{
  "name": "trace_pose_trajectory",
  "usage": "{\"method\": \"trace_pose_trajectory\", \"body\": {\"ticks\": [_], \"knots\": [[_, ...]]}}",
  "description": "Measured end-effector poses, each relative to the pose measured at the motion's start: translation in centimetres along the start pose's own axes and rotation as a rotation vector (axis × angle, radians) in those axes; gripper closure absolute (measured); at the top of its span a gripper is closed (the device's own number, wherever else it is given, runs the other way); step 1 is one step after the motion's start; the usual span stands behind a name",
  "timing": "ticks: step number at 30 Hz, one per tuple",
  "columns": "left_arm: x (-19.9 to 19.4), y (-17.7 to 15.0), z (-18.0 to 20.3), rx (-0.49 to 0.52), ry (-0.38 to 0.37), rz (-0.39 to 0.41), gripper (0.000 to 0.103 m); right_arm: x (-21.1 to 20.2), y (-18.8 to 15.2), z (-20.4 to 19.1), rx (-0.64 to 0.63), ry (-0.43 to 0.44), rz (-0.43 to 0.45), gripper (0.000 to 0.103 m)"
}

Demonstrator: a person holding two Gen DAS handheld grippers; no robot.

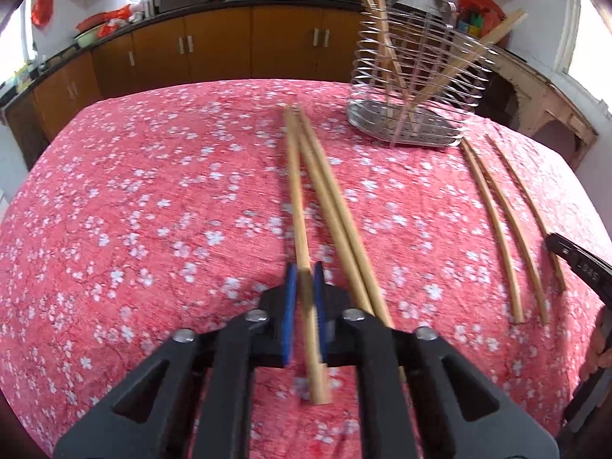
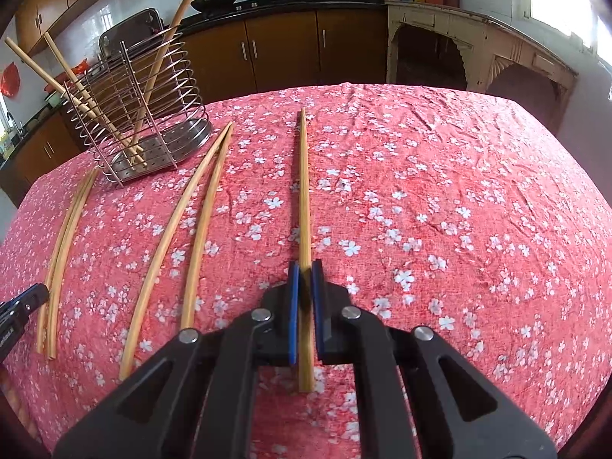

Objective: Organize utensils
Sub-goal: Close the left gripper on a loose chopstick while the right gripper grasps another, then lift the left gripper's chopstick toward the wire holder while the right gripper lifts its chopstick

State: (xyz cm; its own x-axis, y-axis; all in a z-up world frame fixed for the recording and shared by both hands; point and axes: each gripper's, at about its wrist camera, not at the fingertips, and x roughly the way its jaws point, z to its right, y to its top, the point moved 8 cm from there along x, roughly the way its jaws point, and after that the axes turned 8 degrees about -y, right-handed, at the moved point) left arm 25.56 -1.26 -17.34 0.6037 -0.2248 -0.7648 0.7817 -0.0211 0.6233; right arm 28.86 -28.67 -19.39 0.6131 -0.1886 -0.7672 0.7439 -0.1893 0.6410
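Chopstick (image 1: 296, 206) lies clamped between left gripper (image 1: 305, 287) pads (2 blue).

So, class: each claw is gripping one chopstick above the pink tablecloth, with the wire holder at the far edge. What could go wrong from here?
1. The left claw grips its chopstick near one end, so the long free end may swing or slip.
2. Three chopsticks already lean crosswise in the wire holder; a new one could jam against them or tip the holder.
3. The right claw moving its chopstick toward the holder might knock the loose chopsticks lying between.
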Motion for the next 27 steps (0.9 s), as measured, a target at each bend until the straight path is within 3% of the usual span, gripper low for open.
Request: {"method": "trace_pose_trajectory", "body": {"ticks": [6, 27], "knots": [[-0.1, 1.1, -4.4, -0.067, 0.062, 0.026, 0.096, -0.4, 0.0, 1.4, 0.015, 0.004, -0.002, 0.095], [-1.0, 0.8, -6.5, -0.103, -0.029, 0.042, 0.095, -0.7, -0.2, 2.8, 0.039, 0.027, -0.007, 0.095]]}}
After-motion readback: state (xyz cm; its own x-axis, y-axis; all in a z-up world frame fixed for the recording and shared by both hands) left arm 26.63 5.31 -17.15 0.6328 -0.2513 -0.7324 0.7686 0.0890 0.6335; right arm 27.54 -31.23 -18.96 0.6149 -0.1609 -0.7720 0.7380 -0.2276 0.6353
